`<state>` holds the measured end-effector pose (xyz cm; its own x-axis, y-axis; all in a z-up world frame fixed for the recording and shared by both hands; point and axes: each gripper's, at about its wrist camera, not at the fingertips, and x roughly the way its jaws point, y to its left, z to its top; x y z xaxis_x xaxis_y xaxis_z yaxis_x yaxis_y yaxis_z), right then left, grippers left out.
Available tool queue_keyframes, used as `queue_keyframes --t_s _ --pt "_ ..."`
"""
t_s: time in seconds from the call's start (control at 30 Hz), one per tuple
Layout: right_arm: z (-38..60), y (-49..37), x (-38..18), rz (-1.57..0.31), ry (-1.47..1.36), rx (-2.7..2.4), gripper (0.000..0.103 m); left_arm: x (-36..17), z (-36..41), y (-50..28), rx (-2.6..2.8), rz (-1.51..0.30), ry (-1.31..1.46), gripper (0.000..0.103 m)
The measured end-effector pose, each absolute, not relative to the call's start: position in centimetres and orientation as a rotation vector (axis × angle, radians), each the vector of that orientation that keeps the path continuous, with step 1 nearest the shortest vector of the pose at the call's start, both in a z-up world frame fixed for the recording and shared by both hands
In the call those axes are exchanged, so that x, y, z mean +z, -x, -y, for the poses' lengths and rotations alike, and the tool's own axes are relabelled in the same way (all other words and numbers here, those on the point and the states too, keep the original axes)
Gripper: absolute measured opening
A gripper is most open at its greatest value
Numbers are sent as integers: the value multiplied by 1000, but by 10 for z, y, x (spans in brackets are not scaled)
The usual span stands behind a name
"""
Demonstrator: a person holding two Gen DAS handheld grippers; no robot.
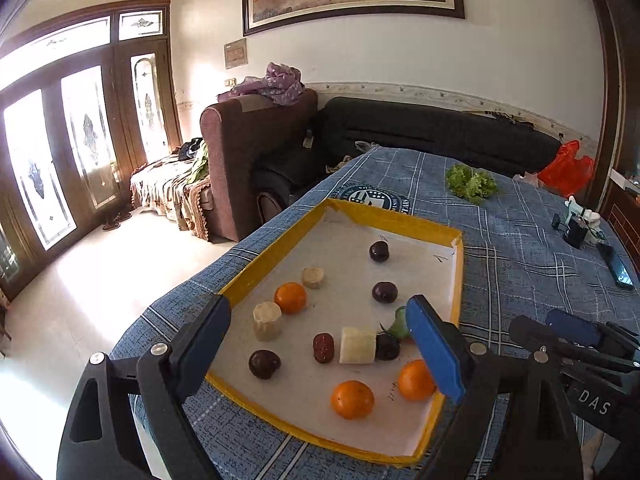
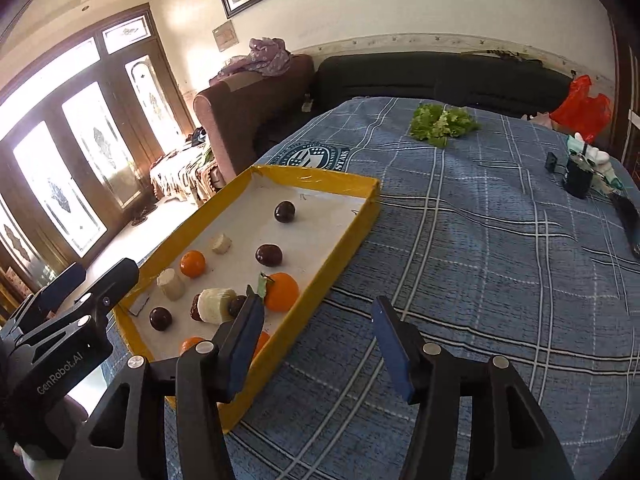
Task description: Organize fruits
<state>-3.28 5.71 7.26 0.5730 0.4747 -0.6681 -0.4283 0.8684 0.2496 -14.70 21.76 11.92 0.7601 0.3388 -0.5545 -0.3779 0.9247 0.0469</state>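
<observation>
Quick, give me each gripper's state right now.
Left gripper: open, holding nothing, above the yellow tray.
Right gripper: open, holding nothing, over the blue cloth.

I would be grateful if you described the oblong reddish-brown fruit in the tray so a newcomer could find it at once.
On the blue checked cloth lies a yellow-rimmed tray with a white floor. Near its middle, a reddish-brown date-like fruit lies just left of a pale cut chunk. It alone is oblong and wrinkled; the dark fruits nearby are round and glossy.
</observation>
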Motion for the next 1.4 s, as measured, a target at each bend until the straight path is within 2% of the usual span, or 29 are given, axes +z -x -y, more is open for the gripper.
queue_keyframes --t_s 0.37,0.7,0.83,0.93,1.07,1.2,1.4 --pt "-23 57 77 -760 -78 504 63 126 -180 158 350 -590 11 91" --pt "-22 48 78 -778 -77 508 64 135 -181 166 346 -589 26 91" --pt "-41 28 91 -703 -51 548 71 161 -196 203 409 -529 40 91" --pt "-49 24 84 -626 -57 564 71 182 -209 237 500 -486 53 91" --pt "-47 22 63 -651 -76 583 71 215 -223 280 653 -411 92 91" --pt "-31 32 51 -599 -58 502 71 241 -218 321 739 -351 113 92" --pt "-19 27 42 -601 -48 447 71 249 -213 366 860 -309 97 94"
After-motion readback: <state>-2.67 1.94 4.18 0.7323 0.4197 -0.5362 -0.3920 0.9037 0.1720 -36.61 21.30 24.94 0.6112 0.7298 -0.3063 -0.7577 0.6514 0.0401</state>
